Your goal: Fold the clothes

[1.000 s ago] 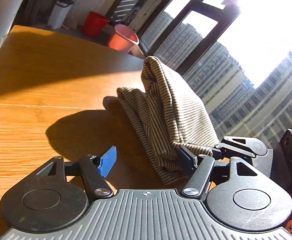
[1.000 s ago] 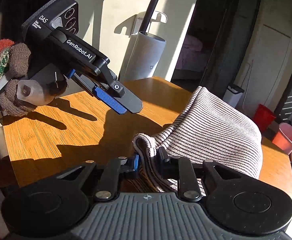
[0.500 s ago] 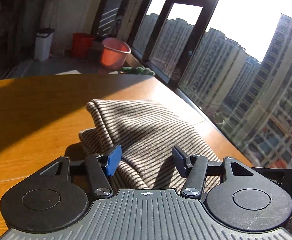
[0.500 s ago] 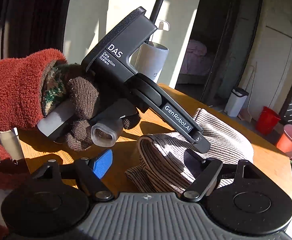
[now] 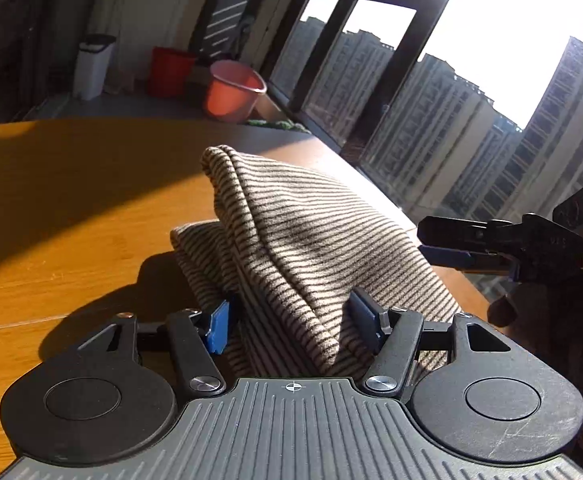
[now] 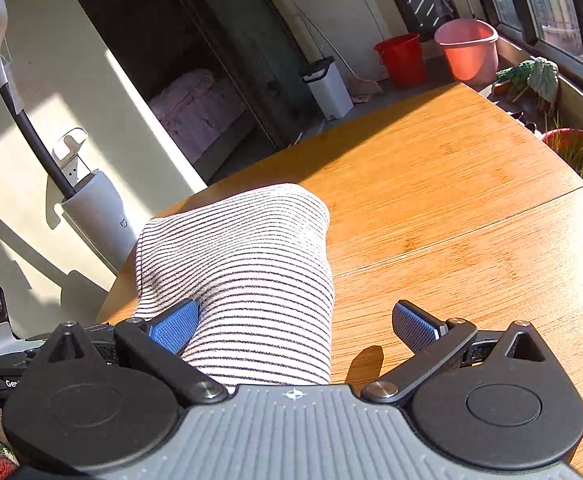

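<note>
A folded beige garment with thin dark stripes (image 5: 291, 248) lies bunched on the wooden table (image 5: 71, 208). My left gripper (image 5: 291, 320) is open, its blue-padded fingers either side of the garment's near fold. My right gripper (image 6: 295, 328) is open too; the garment (image 6: 243, 272) lies between its fingers, against the left pad, with bare table by the right pad. The right gripper also shows at the right edge of the left wrist view (image 5: 491, 248), beside the garment.
The table's edge (image 5: 371, 176) runs along a tall window. Behind the table stand a pink bucket (image 5: 231, 92), a red bucket (image 5: 169, 72) and a white bin (image 5: 91, 66). A vacuum in its stand (image 6: 91, 208) is by the wall. A red plant pot (image 6: 579, 156) sits right.
The right gripper let go of the garment, opened and swung round to the garment's other side. The left gripper stayed open and moved in over the garment's near fold.
</note>
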